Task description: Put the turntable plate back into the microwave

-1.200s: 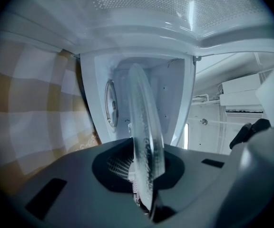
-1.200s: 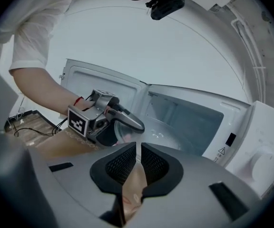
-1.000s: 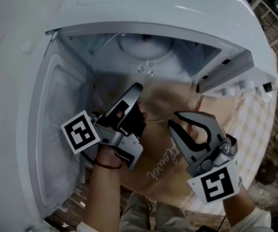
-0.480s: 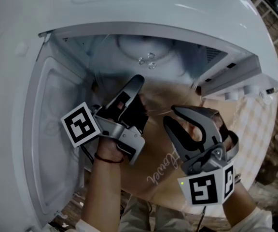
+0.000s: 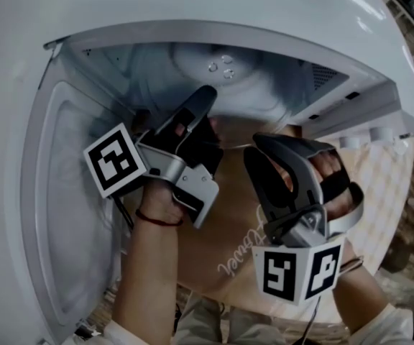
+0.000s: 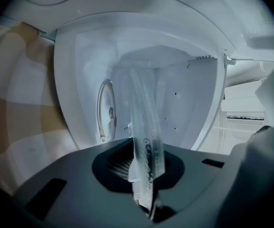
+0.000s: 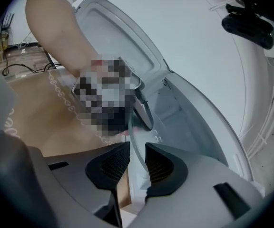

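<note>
I have both claws clamped on the clear round glass turntable plate [image 6: 144,122]. My left claw [image 6: 144,167] is nearly shut and pinches its rim. My right claw [image 7: 136,163] is closed to a narrow gap on another part of the rim. The plate is at mid-frame in the head view, at the mouth of the white microwave [image 5: 264,13]. The microwave's door [image 5: 63,214] stands open at the left.

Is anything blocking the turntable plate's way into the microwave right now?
Nothing visible does. The door is swung wide, and the cavity ahead of the turntable plate, clamped in the left tongs, looks clear.
</note>
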